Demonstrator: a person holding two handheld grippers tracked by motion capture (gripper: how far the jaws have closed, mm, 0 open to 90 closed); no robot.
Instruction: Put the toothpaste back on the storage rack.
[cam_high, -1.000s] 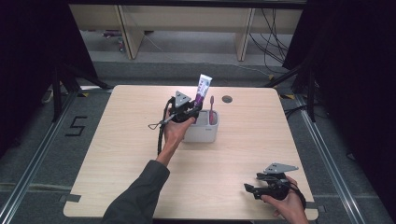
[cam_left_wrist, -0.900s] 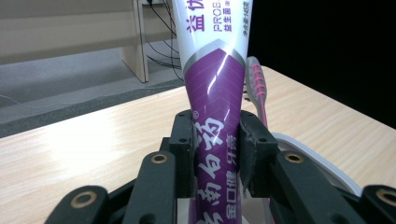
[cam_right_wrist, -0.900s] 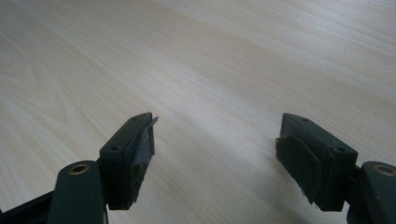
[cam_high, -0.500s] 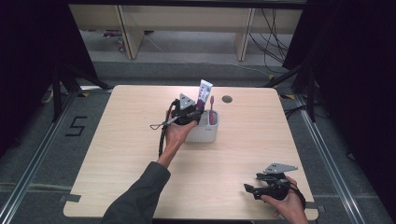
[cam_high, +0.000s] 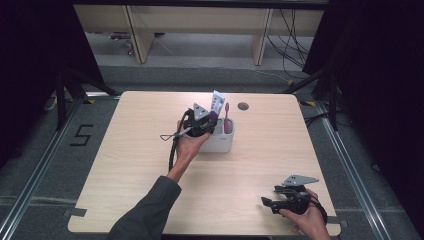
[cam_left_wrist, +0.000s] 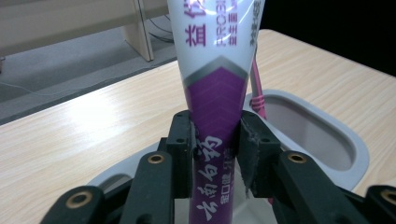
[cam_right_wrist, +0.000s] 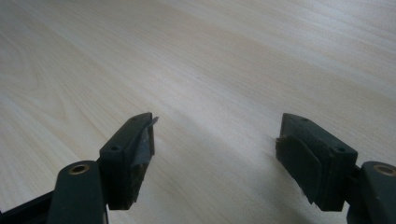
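- Toothpaste tube (cam_left_wrist: 215, 93): white and purple, standing upright with its lower end inside the white holder (cam_high: 220, 142) near the middle of the table (cam_high: 125, 165); the printed upper part rises above the holder rim
- Pink toothbrush (cam_high: 226, 117): upright in the same holder, just behind the tube; whether they touch cannot be told
- Left hand-held gripper (cam_left_wrist: 215, 154): jaws clamped on the purple lower part of the tube, one pad on each side, directly over the holder opening
- Right hand-held gripper (cam_right_wrist: 217, 154): jaws spread wide with nothing between them, low over bare table at the near right corner, well apart from the holder
- Risk: the soft tube may buckle or slide in the pads if it is moved at a tilt
- Risk: dragging the tube against the rim or the toothbrush could tip the light holder, which nothing steadies
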